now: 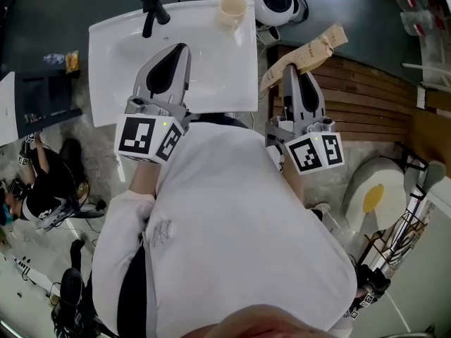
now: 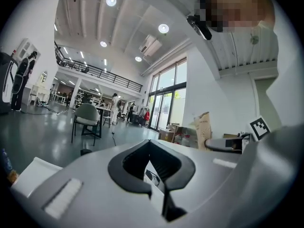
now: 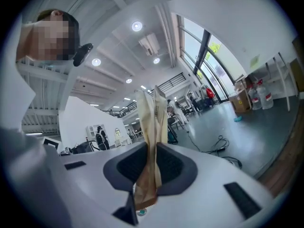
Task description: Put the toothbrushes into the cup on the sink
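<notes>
Only the head view has the sink (image 1: 211, 62) and the cup (image 1: 232, 9) in it. The beige cup stands on the sink's rim at its 1 o'clock corner, with the black faucet (image 1: 151, 13) at about 11 o'clock. The left gripper (image 1: 180, 55) hangs over the basin, and from its tips the cup is at roughly 1 o'clock, well apart.

The right gripper (image 1: 296, 72) is off the sink's right edge, over wooden planks. The paper-wrapped toothbrushes (image 1: 310, 51) stick out of it toward 1 o'clock.

Both gripper views look out level, so neither one shows the sink or cup, just a big hall with ceiling lights.

The right gripper view makes the grip clear. The right gripper (image 3: 151, 146) has its jaws clamped on the tan wrappers of the toothbrushes (image 3: 151, 122), two side by side, standing up toward 12 o'clock.

In the left gripper view the left gripper (image 2: 150, 144) has its jaws together at the tips, holding nothing. There's a green chair (image 2: 88, 118) off at 10 o'clock.
</notes>
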Demonstrator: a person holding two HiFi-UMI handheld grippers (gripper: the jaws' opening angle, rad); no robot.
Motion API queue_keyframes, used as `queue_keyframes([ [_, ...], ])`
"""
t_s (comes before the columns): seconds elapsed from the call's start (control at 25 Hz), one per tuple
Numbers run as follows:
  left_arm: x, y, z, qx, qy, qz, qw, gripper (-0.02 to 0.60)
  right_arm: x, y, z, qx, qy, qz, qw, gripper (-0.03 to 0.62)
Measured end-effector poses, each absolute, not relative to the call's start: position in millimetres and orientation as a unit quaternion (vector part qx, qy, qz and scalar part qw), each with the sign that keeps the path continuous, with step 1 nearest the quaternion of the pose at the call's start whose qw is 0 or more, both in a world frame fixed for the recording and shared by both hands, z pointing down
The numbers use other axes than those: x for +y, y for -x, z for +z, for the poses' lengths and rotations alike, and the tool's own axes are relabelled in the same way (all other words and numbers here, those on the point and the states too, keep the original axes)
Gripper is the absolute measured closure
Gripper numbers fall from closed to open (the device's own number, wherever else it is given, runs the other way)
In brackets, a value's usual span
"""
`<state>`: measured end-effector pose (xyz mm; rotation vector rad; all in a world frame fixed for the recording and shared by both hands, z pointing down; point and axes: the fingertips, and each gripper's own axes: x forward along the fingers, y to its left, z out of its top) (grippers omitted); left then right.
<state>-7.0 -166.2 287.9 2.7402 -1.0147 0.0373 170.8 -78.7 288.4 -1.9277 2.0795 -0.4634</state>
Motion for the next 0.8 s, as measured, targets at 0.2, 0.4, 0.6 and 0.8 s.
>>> queue_keyframes([
  [0.2,-172,8,293,-0.326,-0.938,0.019,0.114,0.584,-80,-166,292,0.704,0.679,-0.160,0.138,0.542],
  [0.4,-174,12,293,-0.320,-0.940,0.017,0.118,0.584,-81,-163,291,0.699,0.684,-0.158,0.136,0.542],
  [0.6,-177,22,295,-0.332,-0.935,0.012,0.124,0.584,-87,-159,288,0.705,0.679,-0.153,0.132,0.542],
  [0.8,-175,26,292,-0.342,-0.931,0.007,0.124,0.584,-91,-157,286,0.715,0.670,-0.152,0.130,0.542],
])
